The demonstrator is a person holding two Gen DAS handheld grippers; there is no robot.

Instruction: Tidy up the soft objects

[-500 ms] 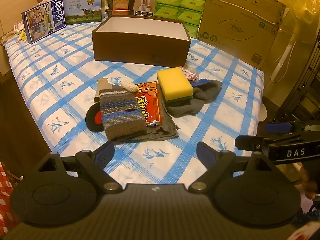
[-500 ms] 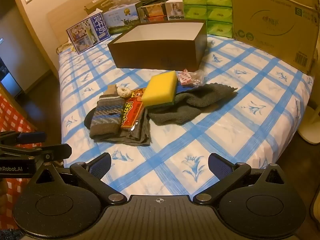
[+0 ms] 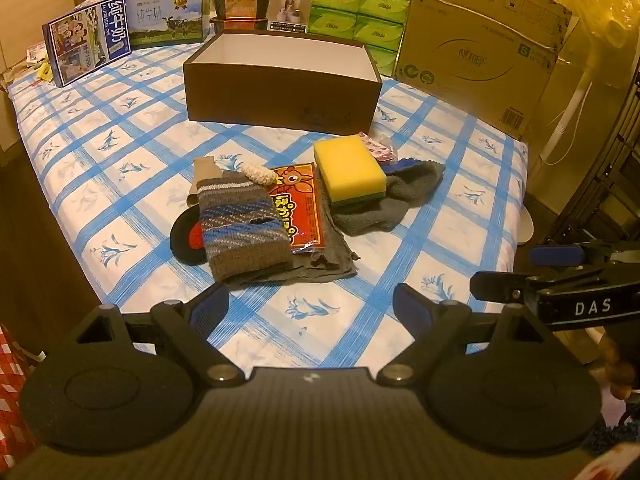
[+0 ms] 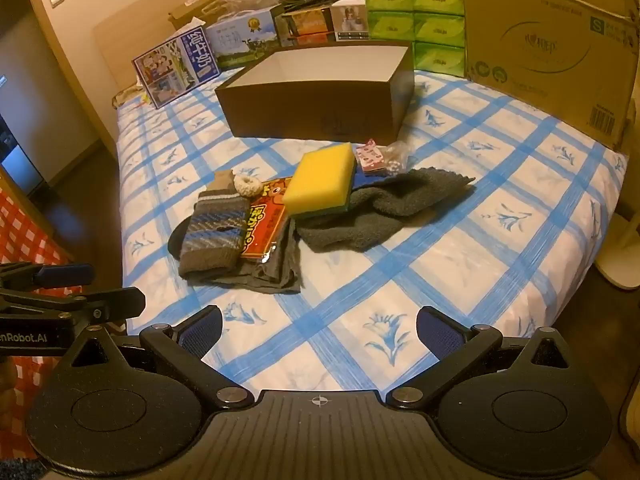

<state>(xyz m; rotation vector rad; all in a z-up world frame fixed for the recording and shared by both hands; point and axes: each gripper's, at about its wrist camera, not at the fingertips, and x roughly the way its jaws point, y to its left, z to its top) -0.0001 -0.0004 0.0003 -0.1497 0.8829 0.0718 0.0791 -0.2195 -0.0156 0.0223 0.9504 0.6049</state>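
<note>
A heap of soft things lies mid-bed: a striped knitted sock point(image 3: 240, 224) point(image 4: 214, 236), an orange heat-pad packet point(image 3: 298, 210) point(image 4: 266, 222), a yellow sponge point(image 3: 350, 168) point(image 4: 322, 182), a dark grey towel point(image 3: 396, 196) point(image 4: 384, 210), a thin grey cloth point(image 3: 328, 256) point(image 4: 276, 268) and a cream scrunchie point(image 3: 258, 173) point(image 4: 245, 185). Behind them stands an open brown box point(image 3: 280, 92) point(image 4: 316, 108), white inside. My left gripper point(image 3: 310, 312) and right gripper point(image 4: 320, 330) both hover open over the bed's near edge, short of the heap, nothing between their fingers.
The bed point(image 3: 100, 148) has a blue checked sheet. Milk cartons point(image 3: 86, 46), green tissue packs point(image 3: 356, 24) and a big cardboard box point(image 3: 480, 48) line the far side. A small pink packet point(image 4: 370, 156) lies by the sponge. A white fan stand point(image 3: 568, 116) is off the right edge.
</note>
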